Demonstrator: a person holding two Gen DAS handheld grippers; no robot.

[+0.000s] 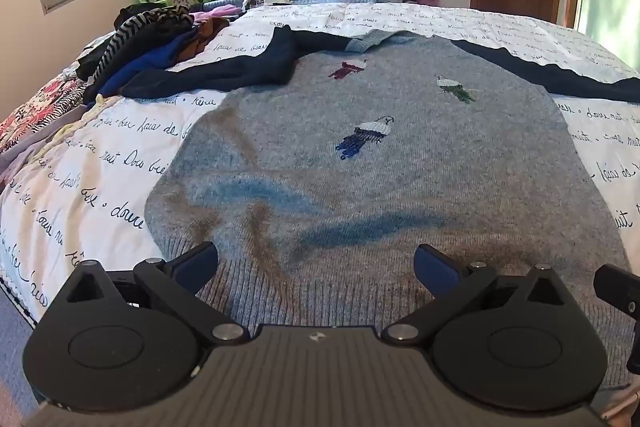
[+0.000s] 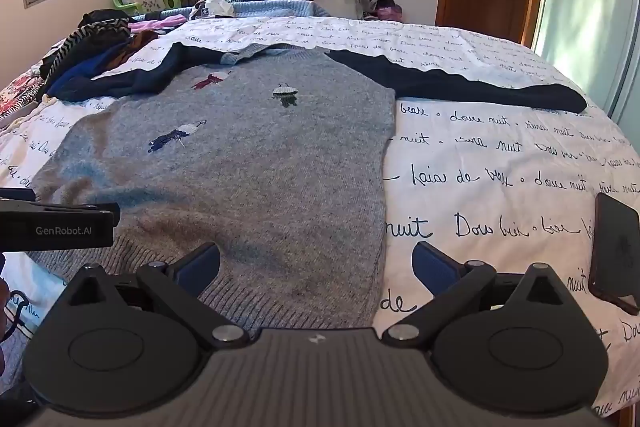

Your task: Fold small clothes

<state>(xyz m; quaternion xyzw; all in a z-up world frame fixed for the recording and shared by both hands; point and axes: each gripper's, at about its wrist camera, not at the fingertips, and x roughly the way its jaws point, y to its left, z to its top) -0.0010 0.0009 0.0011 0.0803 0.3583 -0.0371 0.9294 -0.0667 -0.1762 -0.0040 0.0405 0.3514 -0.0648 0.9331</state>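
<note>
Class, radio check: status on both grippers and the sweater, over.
Left gripper open, right gripper open, both empty. Grey sweater flat on bed, navy sleeves spread, unfolded. Phone lying right of hem.

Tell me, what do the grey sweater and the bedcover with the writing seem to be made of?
The sweater looks like soft, fuzzy knitted wool or a wool blend: ribbed hem, matte nap, stitched bird motifs. The bedcover looks like smooth, thin woven cotton, matte, printed with script and lightly creased.
</note>
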